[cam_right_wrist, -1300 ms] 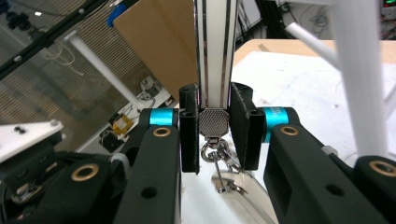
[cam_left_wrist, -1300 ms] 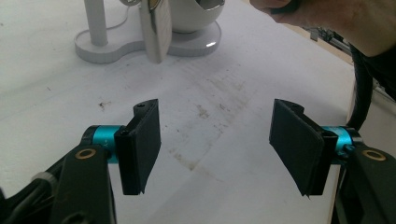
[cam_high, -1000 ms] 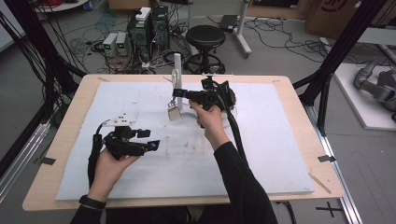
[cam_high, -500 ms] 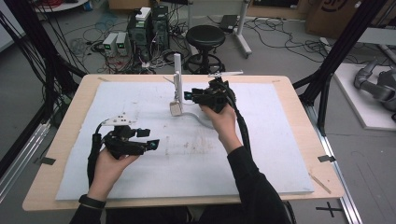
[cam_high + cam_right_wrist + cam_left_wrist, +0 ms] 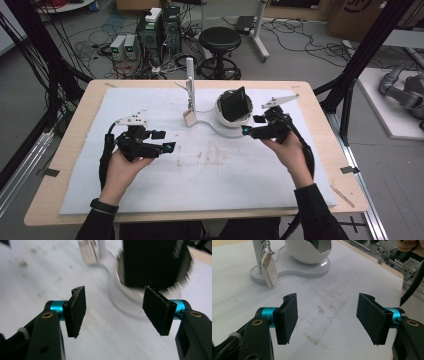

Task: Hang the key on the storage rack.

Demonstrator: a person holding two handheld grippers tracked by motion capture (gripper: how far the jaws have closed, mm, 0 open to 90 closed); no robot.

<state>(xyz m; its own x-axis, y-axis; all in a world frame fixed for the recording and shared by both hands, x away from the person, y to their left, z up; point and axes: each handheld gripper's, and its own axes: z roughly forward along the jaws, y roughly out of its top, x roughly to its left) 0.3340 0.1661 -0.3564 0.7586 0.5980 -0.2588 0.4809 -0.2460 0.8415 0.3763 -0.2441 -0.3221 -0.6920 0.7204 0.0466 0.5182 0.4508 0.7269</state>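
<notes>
On the near left of the worktop (image 5: 75, 150), the left tool (image 5: 164, 141) is held low over the white mat (image 5: 210, 185), its jaws spread wide with nothing between them. Its own view shows bare, stained mat in the gap, with the key fob (image 5: 269, 269) hanging from the post (image 5: 257, 255) well ahead and to the left.

Across the mat, on the right side, the right tool (image 5: 252, 125) points towards the white stand (image 5: 225, 131). Its jaws have just been opening and now stand well apart, empty, the pads clear of everything. In the right gripper view, which is blurred, only mat and the edge of the stand's base lie between the pads.

Just beyond the right tool sits the white bowl (image 5: 222, 116) of the stand, with a dark, flat rectangular object (image 5: 234, 104) standing tilted inside it, its top edge above the rim. That object is near the tool's tips but apart from them, a little ahead and to the left of them in the high view.

Farther left on the same base rises the thin white post (image 5: 190, 82), and the key fob (image 5: 189, 118) dangles from it down to the mat.
</notes>
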